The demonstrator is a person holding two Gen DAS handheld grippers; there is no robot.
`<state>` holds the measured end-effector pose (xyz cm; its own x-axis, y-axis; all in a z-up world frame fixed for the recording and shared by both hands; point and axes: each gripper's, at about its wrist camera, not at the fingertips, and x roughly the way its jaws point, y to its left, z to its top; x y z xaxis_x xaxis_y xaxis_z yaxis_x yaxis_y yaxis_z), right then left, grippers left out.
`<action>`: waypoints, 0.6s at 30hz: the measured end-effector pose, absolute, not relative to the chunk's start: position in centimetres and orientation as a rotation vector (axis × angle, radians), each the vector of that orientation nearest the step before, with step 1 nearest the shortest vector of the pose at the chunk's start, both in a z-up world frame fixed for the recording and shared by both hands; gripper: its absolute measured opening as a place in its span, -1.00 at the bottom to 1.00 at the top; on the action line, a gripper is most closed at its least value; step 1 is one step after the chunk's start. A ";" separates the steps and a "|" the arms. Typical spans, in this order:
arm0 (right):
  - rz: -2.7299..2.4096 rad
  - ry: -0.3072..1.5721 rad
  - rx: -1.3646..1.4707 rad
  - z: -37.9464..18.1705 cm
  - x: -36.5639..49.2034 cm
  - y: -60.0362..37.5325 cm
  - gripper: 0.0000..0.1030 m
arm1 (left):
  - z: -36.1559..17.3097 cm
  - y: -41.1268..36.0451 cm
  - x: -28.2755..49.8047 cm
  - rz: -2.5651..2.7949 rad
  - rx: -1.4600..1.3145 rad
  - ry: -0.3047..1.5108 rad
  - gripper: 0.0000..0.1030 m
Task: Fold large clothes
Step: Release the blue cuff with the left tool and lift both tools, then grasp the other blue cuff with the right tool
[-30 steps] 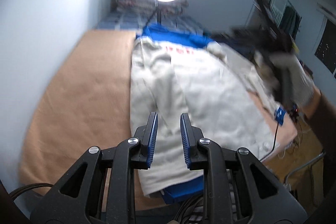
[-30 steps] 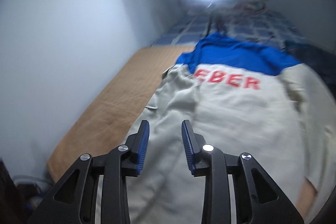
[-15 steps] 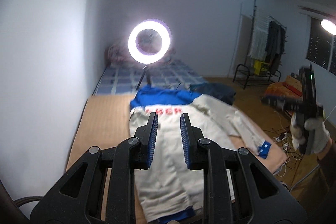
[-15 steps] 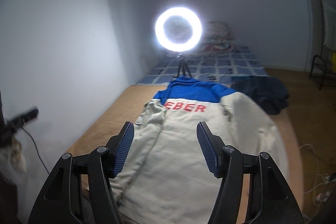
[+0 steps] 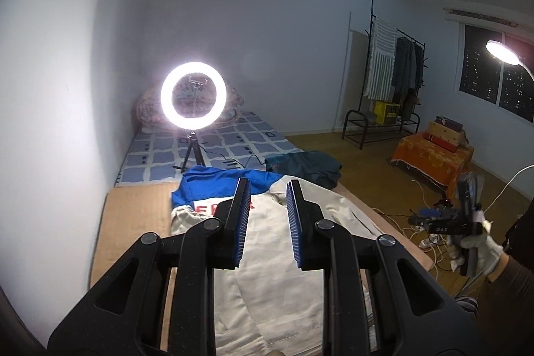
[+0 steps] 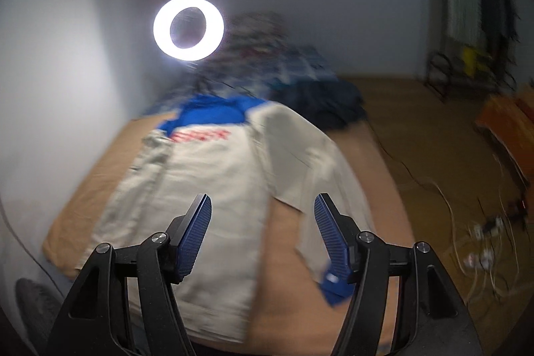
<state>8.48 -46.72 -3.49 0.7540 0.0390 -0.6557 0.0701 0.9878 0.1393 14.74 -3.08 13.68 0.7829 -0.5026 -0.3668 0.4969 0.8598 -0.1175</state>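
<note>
**Hovering over the jacket, both tongs empty**

Looking from my left side first, I see the wall, then the tan mat [image 5: 133,222] running along it. On the mat lies the jacket [image 5: 283,282], spread out with its back up: cream body, blue yoke at the far end, red letters just below the yoke, partly hidden by my left tongs [image 5: 266,219]. Those tongs hang above the jacket with a narrow gap between the blue pads, and nothing is held in them. Beyond the jacket stands the ring light [image 5: 193,95] on its small tripod, on a checked mattress [image 5: 233,142]. Right of the yoke lies a dark garment [image 5: 307,165], near the jacket. Further right are the clothes rack [image 5: 393,79] and an orange-covered box [image 5: 430,155]. At the far right edge my gloved right hand [image 5: 474,249] holds the other tool out beside the mat, over cables on the floor.

The right wrist view is blurred. Again from the left: mat, then the jacket [image 6: 207,189], with one sleeve [image 6: 310,175] lying out to its right, a strip of mat between the sleeve's lower part and the body, and a blue cuff [image 6: 335,286] at its near end. My right tongs [image 6: 263,236] are spread wide above that strip, gripping nothing. The ring light [image 6: 188,27] glows behind.
</note>
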 end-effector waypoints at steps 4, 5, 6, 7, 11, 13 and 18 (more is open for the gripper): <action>-0.132 0.803 0.251 -8.5 9.3 -52.0 0.28 | 10.8 -4.3 15.6 -0.560 -0.010 0.456 -0.60; -0.146 0.825 0.283 -9.7 9.4 -53.2 0.28 | 9.5 -4.8 15.8 -0.565 -0.003 0.481 -0.60; -0.168 0.842 0.303 -10.7 9.3 -54.3 0.28 | 8.2 -5.2 16.1 -0.572 0.000 0.509 -0.60; -0.194 0.859 0.313 -11.8 9.5 -55.2 0.28 | 7.4 -5.5 16.2 -0.577 0.000 0.526 -0.60; -0.232 0.898 0.433 -15.5 9.6 -58.4 0.28 | 2.4 -6.7 16.6 -0.596 -0.005 0.631 -0.60; -0.251 0.904 0.521 -17.1 9.4 -60.1 0.28 | 0.2 -7.2 16.7 -0.599 -0.013 0.675 -0.60; -0.300 0.899 0.732 -21.3 9.0 -63.0 0.28 | -5.1 -8.0 16.3 -0.602 -0.052 0.795 -0.60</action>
